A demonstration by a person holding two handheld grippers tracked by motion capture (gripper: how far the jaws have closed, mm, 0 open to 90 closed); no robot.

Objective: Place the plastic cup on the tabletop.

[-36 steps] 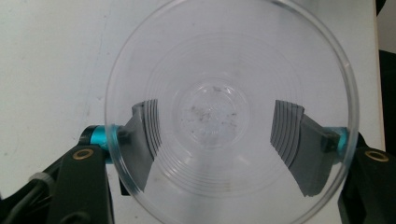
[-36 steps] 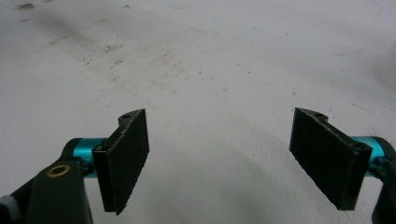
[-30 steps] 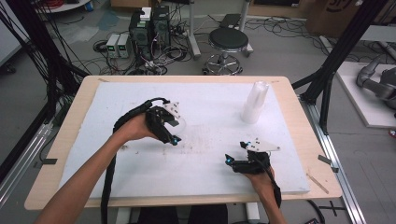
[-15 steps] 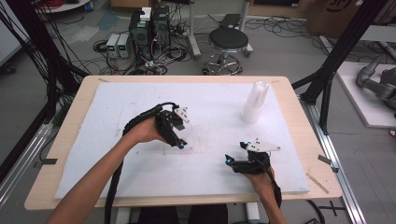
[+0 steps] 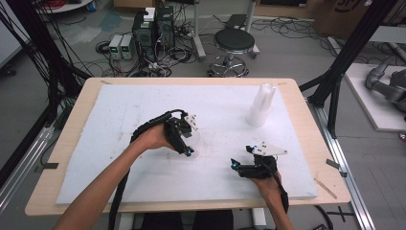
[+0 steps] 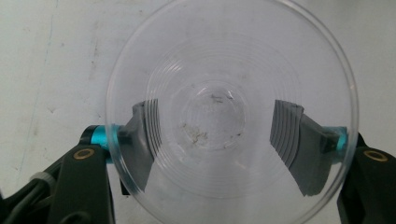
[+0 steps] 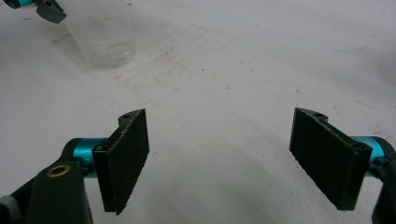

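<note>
A clear plastic cup [image 6: 215, 60] is held upright between the two pads of my left gripper [image 6: 219, 140], which is shut on its lower wall; I look straight down into it. In the high view the left gripper [image 5: 186, 140] holds the cup [image 5: 194, 136] low over the white board, left of centre. My right gripper [image 5: 238, 166] rests near the front right of the board. Its jaws stand wide open with nothing between them [image 7: 224, 154]. In the right gripper view the cup [image 7: 105, 39] shows far off at the top left.
A tall stack of clear cups [image 5: 262, 105] stands at the back right of the white foam board [image 5: 119, 110], which covers most of the wooden table [image 5: 306, 110]. Bare board lies between the two grippers. Black frame poles flank the table.
My left hand has carried the cup to the right and a little lower, closer to the board. The right gripper has stayed where it was.
</note>
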